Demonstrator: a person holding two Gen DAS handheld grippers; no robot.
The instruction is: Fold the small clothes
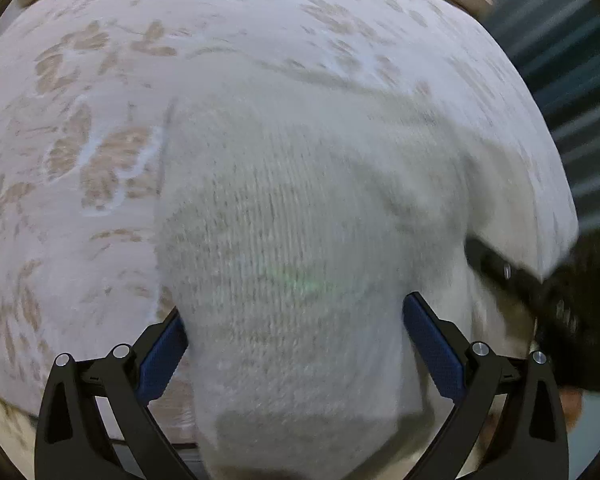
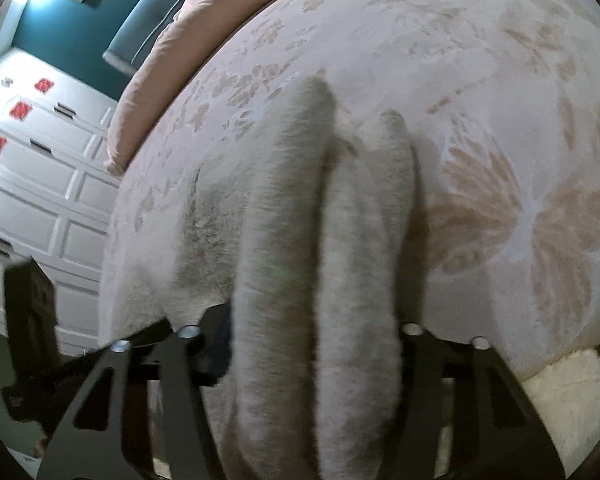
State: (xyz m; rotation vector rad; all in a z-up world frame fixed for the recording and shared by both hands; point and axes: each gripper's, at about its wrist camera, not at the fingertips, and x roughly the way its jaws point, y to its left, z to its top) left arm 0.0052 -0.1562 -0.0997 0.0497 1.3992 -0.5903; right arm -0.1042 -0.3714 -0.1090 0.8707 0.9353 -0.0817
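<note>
A cream knitted garment (image 1: 284, 216) lies on a bed cover (image 1: 80, 120) with a tan leaf print. In the left wrist view my left gripper (image 1: 296, 320) stands wide, one blue pad (image 1: 162, 354) on each side of a bulk of the knit, which fills the gap. In the right wrist view thick folds of the same garment (image 2: 320, 280) run between the fingers of my right gripper (image 2: 316, 344); its jaws stand wide around the cloth. The right gripper's black body (image 1: 560, 300) shows at the right of the left view. Both views are blurred.
The printed bed cover (image 2: 480, 80) spreads beyond the garment. A pink duvet (image 2: 156, 80) lies at the bed's far edge. White drawers (image 2: 40, 168) and a teal wall (image 2: 72, 32) stand to the left. A fluffy cream rug (image 2: 568, 396) shows at the lower right.
</note>
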